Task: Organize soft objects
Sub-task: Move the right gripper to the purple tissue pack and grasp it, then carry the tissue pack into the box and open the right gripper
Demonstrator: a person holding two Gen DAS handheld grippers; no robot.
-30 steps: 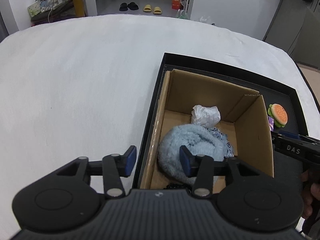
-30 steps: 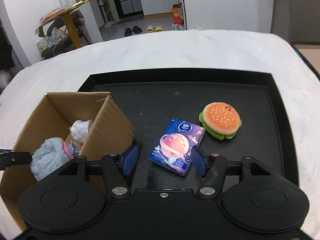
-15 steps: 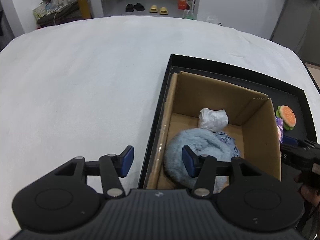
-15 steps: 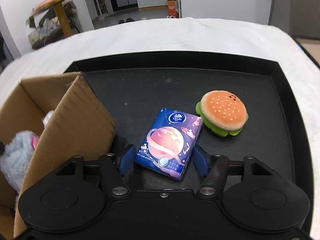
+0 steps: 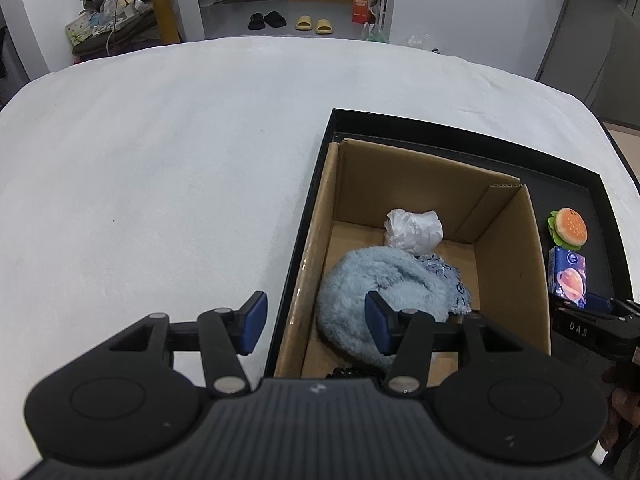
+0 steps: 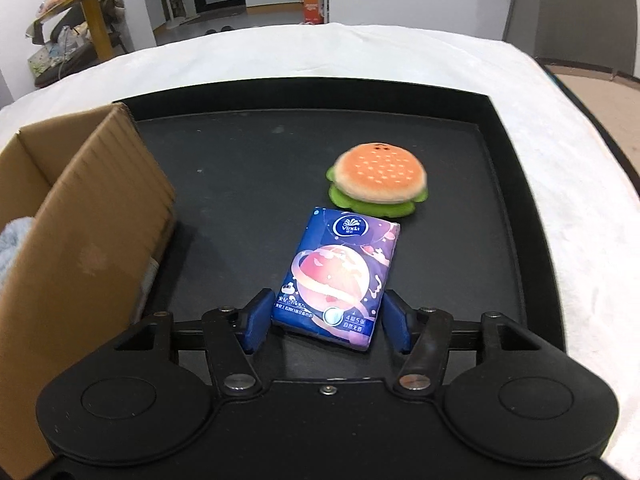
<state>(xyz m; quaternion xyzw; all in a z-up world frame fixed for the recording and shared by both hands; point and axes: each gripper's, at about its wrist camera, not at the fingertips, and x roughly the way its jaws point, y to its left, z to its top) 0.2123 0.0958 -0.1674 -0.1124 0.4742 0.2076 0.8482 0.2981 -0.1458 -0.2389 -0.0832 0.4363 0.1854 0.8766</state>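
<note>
A blue and purple tissue pack (image 6: 340,268) lies flat on the black tray (image 6: 504,184), with a plush hamburger (image 6: 378,184) just behind it. My right gripper (image 6: 326,320) is low over the tray, the pack's near end between its blue pads. The jaws are closing, and a thin gap still shows on each side. In the left wrist view my left gripper (image 5: 315,320) stands open astride the left wall of the cardboard box (image 5: 508,264), holding nothing. Inside the box lie a fluffy light-blue item (image 5: 376,280), a crumpled white bag (image 5: 414,228) and a patterned cloth (image 5: 444,276).
The tray sits on a white-covered surface (image 5: 160,200) that spreads wide to the left. The box fills the tray's left part, and its brown wall (image 6: 92,232) stands close to the left of my right gripper. Beyond are a room floor with slippers (image 5: 292,22) and a cluttered table (image 5: 112,20).
My right gripper has moved forward and down, so the tissue pack now lies between its fingers. My left gripper has hardly moved; its jaws stand slightly wider.
</note>
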